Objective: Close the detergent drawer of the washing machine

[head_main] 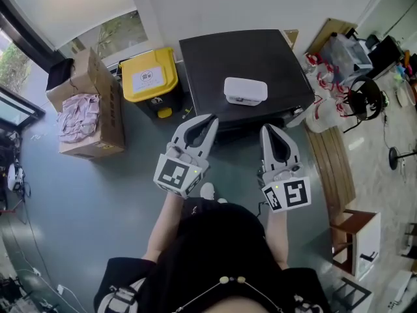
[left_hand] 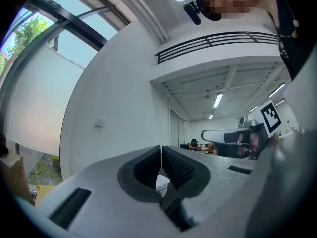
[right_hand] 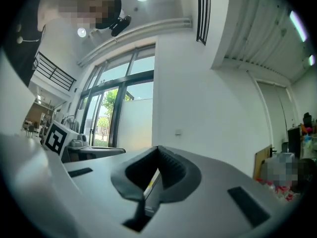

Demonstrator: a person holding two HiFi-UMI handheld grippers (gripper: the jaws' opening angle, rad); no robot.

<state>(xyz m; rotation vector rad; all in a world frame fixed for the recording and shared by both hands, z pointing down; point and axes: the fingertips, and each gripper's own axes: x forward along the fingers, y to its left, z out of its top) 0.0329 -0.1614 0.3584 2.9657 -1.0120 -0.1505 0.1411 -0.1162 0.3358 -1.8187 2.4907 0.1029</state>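
Observation:
The black washing machine (head_main: 247, 64) stands in front of me, seen from above, with a white box (head_main: 245, 90) on its top. A pale part (head_main: 298, 116) juts out at its front right corner; I cannot tell if it is the detergent drawer. My left gripper (head_main: 212, 119) is held over the machine's front left edge, its jaws shut with nothing between them (left_hand: 161, 148). My right gripper (head_main: 266, 130) hovers at the front edge further right, also shut and empty (right_hand: 158, 148). Both point level toward the white wall, away from the machine's front face.
A yellow bin (head_main: 151, 77) stands left of the machine, and a cardboard box (head_main: 104, 116) with pink cloth lies further left. Bags (head_main: 324, 87) and a wooden bench (head_main: 332, 168) line the right side. The person's legs are just below the grippers.

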